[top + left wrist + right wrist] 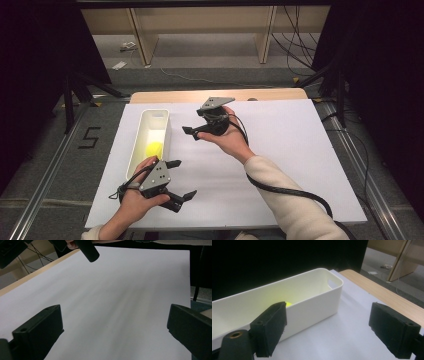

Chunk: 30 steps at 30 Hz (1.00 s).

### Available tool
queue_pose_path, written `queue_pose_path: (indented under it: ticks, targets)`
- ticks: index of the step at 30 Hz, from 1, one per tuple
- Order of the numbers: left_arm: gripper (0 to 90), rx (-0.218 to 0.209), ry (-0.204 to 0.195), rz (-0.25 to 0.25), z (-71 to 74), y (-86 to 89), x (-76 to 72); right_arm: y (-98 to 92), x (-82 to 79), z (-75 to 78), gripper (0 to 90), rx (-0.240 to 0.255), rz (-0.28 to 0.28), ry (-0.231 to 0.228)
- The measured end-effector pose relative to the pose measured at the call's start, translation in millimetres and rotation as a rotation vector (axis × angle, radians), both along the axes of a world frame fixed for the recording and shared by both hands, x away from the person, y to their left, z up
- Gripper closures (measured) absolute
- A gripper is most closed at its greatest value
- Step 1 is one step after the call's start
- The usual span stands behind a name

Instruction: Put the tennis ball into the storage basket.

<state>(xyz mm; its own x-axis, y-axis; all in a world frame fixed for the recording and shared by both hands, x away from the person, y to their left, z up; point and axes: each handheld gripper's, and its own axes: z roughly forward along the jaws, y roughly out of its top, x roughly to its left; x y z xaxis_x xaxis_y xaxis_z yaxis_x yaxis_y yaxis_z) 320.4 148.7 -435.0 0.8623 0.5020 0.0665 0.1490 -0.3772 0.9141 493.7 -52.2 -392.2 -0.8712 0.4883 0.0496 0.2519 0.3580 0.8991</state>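
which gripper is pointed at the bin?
The right gripper: its open jaws face the white bin holding the yellow ball. The left gripper points right, over bare sheet.

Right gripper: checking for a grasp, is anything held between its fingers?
No: the right gripper has its fingers wide apart, with bare white sheet between them.

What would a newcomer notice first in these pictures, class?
The eye goes first to the bright yellow object lying inside the long white bin at the left of the white sheet. Next come the two black tools with open jaws: the left tool near the bin's near end, the right tool raised beside the bin.
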Motion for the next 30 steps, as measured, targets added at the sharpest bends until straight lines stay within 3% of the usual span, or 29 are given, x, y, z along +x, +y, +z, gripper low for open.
queue_pose_path:
  ticks: [30]
  targets:
    - [0.0, -0.001, 0.003, 0.003, 0.0, 0.3, 0.1, -44.0, -2.1, -6.1, 15.4, 0.011, -0.061, 0.023]
